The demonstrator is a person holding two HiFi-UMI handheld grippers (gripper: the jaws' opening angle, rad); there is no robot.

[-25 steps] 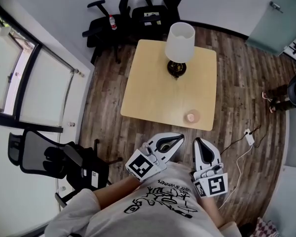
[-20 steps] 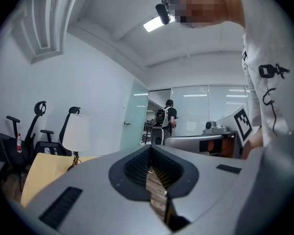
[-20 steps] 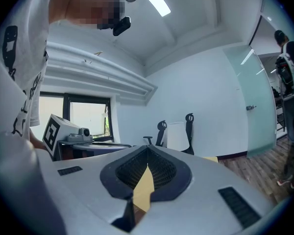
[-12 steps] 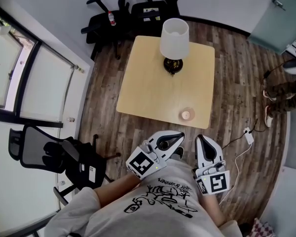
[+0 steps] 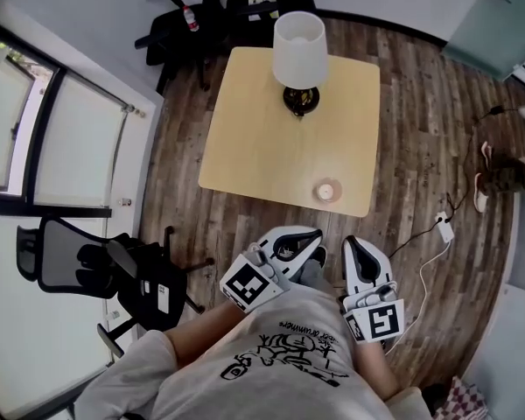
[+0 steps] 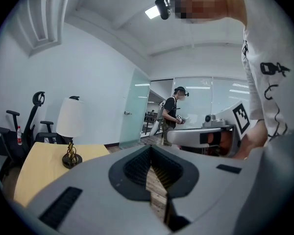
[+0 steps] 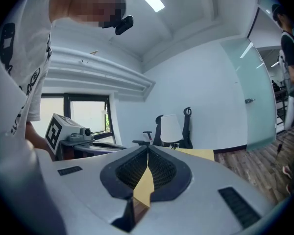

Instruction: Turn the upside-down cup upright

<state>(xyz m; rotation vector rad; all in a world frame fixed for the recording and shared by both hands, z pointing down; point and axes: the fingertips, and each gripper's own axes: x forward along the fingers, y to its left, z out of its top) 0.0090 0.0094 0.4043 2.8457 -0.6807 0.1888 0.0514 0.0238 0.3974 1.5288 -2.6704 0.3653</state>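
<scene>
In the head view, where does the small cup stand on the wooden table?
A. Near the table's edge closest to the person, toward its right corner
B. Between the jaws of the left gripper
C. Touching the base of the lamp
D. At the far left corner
A: the cup stands alone by the near right corner of the wooden table, well apart from the lamp at the far side.

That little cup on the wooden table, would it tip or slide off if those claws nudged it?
The cup looks small, so probably light; a nudge would likely slide it on the smooth table. It stands close to the near edge, so a push that way might drop it. Being round, it would probably roll if toppled.
</scene>
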